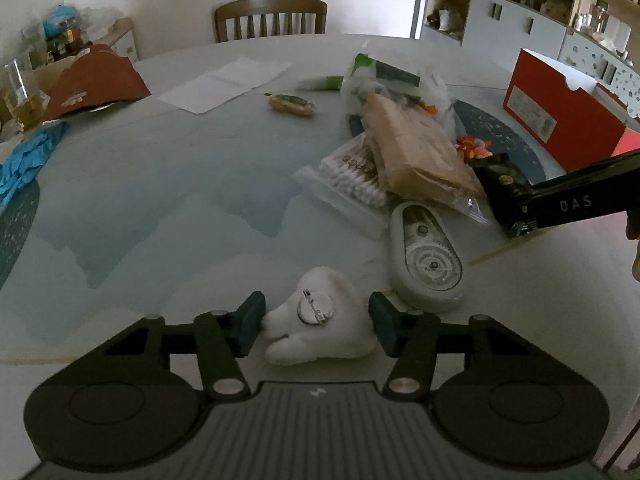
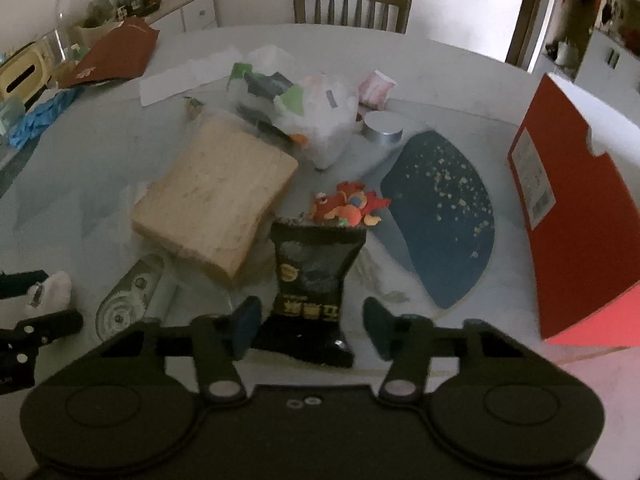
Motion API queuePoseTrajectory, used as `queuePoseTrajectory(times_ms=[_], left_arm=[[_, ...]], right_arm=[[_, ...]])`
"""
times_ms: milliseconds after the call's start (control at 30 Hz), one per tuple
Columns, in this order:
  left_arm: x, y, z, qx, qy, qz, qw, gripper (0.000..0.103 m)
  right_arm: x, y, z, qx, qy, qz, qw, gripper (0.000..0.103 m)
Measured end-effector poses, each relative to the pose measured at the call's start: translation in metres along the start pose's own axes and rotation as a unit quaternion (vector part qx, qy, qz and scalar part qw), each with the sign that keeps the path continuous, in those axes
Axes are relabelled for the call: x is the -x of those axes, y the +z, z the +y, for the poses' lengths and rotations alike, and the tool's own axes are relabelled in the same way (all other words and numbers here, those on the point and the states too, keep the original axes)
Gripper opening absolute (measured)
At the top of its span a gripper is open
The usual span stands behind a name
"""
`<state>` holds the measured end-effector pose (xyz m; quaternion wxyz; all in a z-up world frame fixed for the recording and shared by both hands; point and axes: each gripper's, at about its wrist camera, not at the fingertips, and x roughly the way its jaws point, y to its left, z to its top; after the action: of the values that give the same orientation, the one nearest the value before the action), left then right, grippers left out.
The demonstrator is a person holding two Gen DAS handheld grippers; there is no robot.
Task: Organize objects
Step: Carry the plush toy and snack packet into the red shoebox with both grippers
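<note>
A white plush tooth [image 1: 320, 344] with a round pin on its back lies on the pale table [image 1: 160, 208] close to the near edge. My left gripper [image 1: 316, 320] has both pads against its sides and is shut on it. A black snack packet [image 2: 316, 272] with yellow print lies between the fingers of my right gripper [image 2: 310, 320]. The left pad touches the packet, while the right pad stands a little off it, so the jaws are open. In the left wrist view the packet [image 1: 500, 176] shows at the right, under the right gripper's dark body.
Beside the packet lie a bagged loaf [image 2: 216, 208], a small orange plush toy [image 2: 352, 204] and a grey tape dispenser [image 1: 428, 256]. A pack of cotton swabs [image 1: 352, 176] sits left of the loaf. A red box [image 2: 572, 216] stands at the right, beside a dark blue placemat [image 2: 444, 216].
</note>
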<state>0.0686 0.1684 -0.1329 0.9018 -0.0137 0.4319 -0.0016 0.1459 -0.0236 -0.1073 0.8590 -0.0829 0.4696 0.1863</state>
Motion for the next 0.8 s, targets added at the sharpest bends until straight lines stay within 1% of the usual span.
queuePoseTrajectory(times_ms=[67,100,233,367,467,633,800], left_arm=[[0.002,0.001,-0.002,-0.001,0.000,-0.001,1.0000,0.052],[0.003,0.002,-0.002,0.000,0.000,0.000,1.0000,0.050],[0.005,0.005,-0.008,0.003,0.002,0.003,1.0000,0.050],[0.013,0.011,-0.015,0.011,-0.007,-0.005,0.9999,0.048],[0.021,0.018,-0.024,0.018,-0.001,-0.008,0.9998,0.048],[0.036,0.035,-0.046,0.019,-0.005,-0.020,0.9996,0.048],[0.047,0.058,-0.081,0.011,-0.024,-0.037,0.9990,0.048]], right_arm=[[0.002,0.000,-0.003,-0.006,0.003,0.001,1.000,0.041],[0.004,-0.001,-0.004,-0.007,0.004,-0.001,1.000,0.039],[0.016,-0.002,-0.013,-0.019,0.012,-0.011,1.000,0.032],[0.035,-0.004,-0.025,-0.025,0.026,-0.023,0.999,0.030],[0.050,-0.005,-0.035,-0.027,0.037,-0.032,0.998,0.028],[0.082,-0.002,-0.058,-0.027,0.059,-0.060,0.996,0.028],[0.111,0.005,-0.087,-0.030,0.070,-0.092,0.993,0.027]])
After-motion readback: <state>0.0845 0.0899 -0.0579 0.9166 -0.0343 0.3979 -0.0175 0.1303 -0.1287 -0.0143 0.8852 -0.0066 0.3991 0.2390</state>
